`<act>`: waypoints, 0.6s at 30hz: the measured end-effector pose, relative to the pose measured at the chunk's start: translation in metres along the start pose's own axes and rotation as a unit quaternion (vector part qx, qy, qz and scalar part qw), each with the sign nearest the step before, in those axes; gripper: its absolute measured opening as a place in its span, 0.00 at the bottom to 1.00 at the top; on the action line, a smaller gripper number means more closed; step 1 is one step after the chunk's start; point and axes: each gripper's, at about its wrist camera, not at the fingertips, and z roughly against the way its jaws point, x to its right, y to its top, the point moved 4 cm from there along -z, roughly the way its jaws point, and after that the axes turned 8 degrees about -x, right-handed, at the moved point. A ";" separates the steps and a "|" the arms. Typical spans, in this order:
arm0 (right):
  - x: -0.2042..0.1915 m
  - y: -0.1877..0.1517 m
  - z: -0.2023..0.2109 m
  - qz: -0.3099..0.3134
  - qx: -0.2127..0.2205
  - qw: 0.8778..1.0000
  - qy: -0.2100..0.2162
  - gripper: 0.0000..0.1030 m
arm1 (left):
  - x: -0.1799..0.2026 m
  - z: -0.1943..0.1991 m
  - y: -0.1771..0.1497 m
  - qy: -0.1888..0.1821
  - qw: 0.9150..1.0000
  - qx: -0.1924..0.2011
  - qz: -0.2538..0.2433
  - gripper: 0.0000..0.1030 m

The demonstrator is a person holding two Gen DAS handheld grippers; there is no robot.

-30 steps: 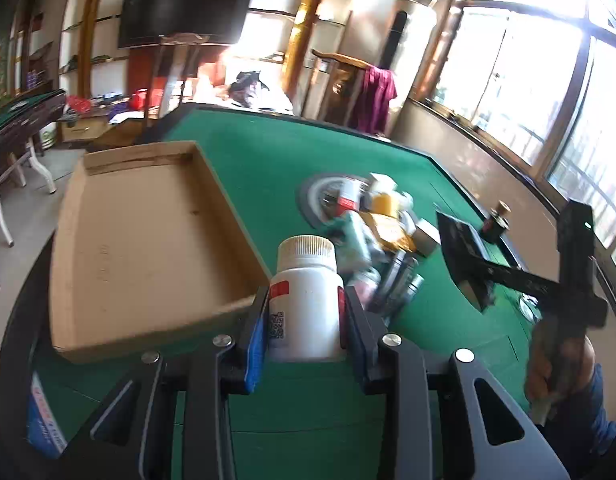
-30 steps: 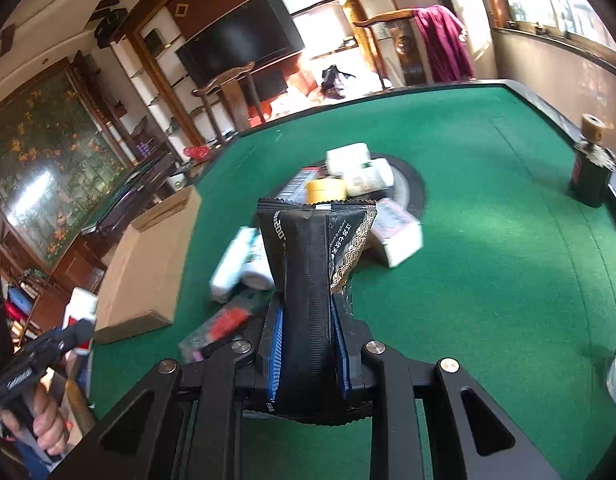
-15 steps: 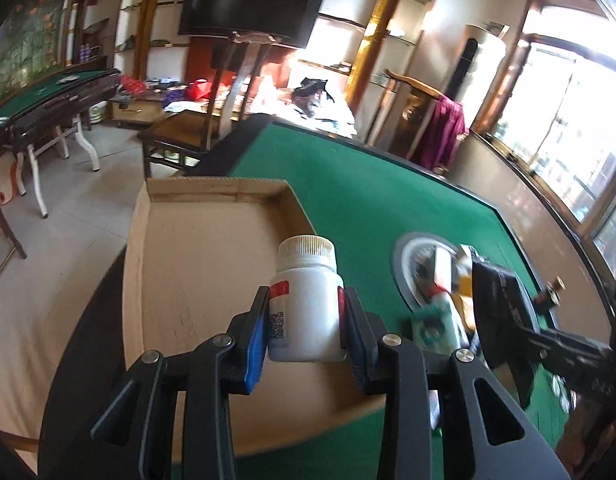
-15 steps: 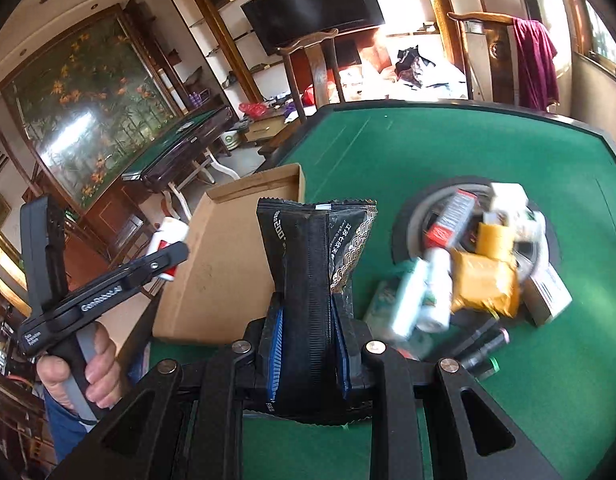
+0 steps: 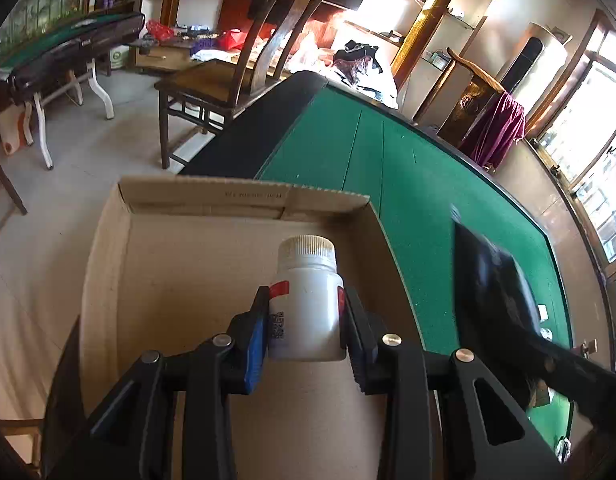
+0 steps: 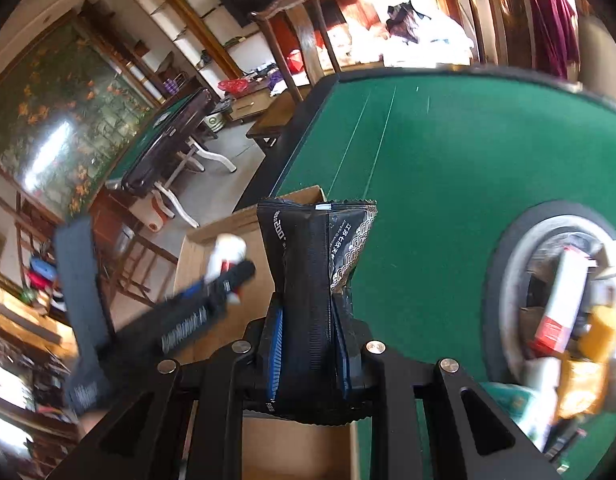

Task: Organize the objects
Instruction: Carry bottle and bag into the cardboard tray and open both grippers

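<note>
Both claws swung off the clutter since a second ago, now over the cardboard box [image 5: 196, 280]. One white bottle [image 5: 306, 304], upright, clamped in left claw [image 5: 304, 320], above the box floor, likely for a drop-in. One black pouch [image 6: 313, 280], pinched at the waist by right claw [image 6: 311, 344], above the box's near corner beside green tabletop [image 6: 427, 168]. Box still bare inside. One round tray [image 6: 507, 264] of remaining items at right, blurred, uncountable.
</note>
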 end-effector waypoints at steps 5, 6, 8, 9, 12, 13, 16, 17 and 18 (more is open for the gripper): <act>-0.007 0.023 -0.035 -0.012 -0.010 1.000 0.012 0.23 | -0.010 -0.001 -0.001 0.001 1.000 -0.004 0.009 0.33; -0.009 0.026 -0.041 -0.015 -0.011 1.000 0.014 0.23 | -0.012 -0.003 0.000 -0.005 1.000 -0.005 0.013 0.33; -0.011 0.030 -0.049 -0.019 -0.018 0.999 0.022 0.23 | -0.013 -0.004 0.001 -0.005 1.000 -0.004 0.012 0.33; -0.012 0.030 -0.052 -0.020 -0.020 0.999 0.023 0.23 | -0.014 -0.007 0.001 -0.006 1.000 -0.005 0.012 0.33; -0.010 0.032 -0.062 -0.026 -0.028 0.999 0.017 0.23 | -0.013 -0.014 0.000 -0.004 1.000 -0.007 0.009 0.33; -0.006 0.032 -0.062 -0.029 -0.030 0.999 0.019 0.23 | -0.014 -0.016 0.000 -0.006 1.000 -0.011 0.013 0.33; -0.002 0.035 -0.067 -0.037 -0.039 0.998 0.028 0.23 | -0.017 -0.022 0.000 -0.009 1.000 -0.018 0.020 0.33; -0.001 0.034 -0.069 -0.038 -0.040 0.998 0.028 0.23 | -0.015 -0.021 0.000 -0.003 1.000 -0.017 0.015 0.33; -0.001 0.034 -0.070 -0.037 -0.041 0.998 0.025 0.23 | -0.015 -0.022 -0.001 0.002 1.000 -0.017 0.013 0.33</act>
